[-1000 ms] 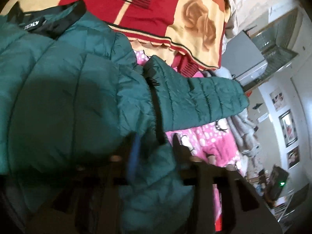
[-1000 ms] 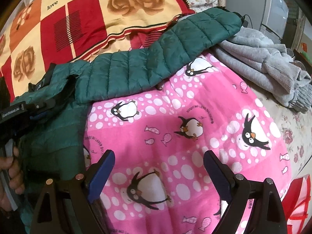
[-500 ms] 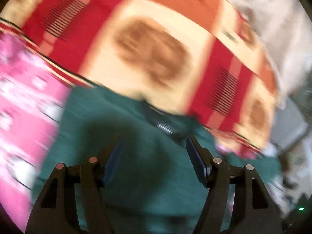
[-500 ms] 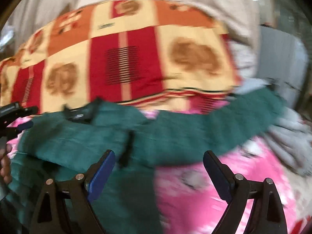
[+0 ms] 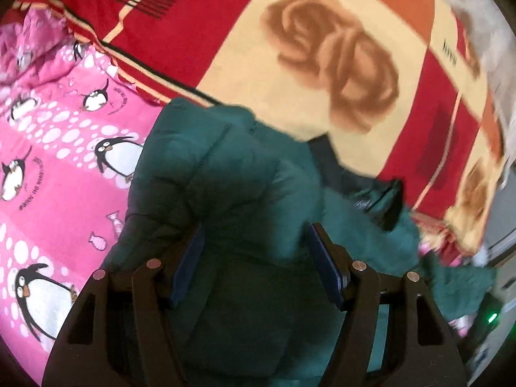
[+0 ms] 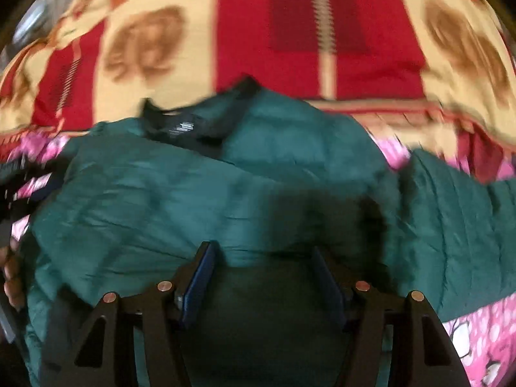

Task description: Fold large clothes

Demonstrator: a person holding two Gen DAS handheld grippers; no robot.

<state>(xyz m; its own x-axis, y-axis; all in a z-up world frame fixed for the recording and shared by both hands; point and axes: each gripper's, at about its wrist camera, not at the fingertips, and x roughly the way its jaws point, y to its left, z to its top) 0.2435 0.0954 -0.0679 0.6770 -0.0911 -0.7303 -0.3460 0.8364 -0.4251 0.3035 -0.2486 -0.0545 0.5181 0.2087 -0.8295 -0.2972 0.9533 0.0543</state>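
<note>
A dark green puffer jacket (image 5: 225, 177) lies on the bed, its black collar (image 5: 338, 171) toward the rose blanket. My left gripper (image 5: 254, 229) hovers over the jacket's shoulder, open, with only the flat fabric beneath its pads. In the right wrist view the jacket (image 6: 161, 200) fills the middle, with its collar (image 6: 193, 125) at the far side and one sleeve (image 6: 451, 209) stretched out to the right. My right gripper (image 6: 262, 248) is low over the body of the jacket. Its jaws are closing, with a dark bulge of green fabric between them.
A pink penguin blanket (image 5: 48, 161) lies under the jacket and shows again at lower right (image 6: 477, 338). A red-and-cream rose blanket (image 5: 322, 48) covers the far side. A hand (image 6: 13, 277) holding the left gripper sits at the left edge.
My left gripper let go of the jacket fabric and swung over to the shoulder by the collar. My right gripper moved from above the pink blanket onto the jacket, and its jaws narrowed.
</note>
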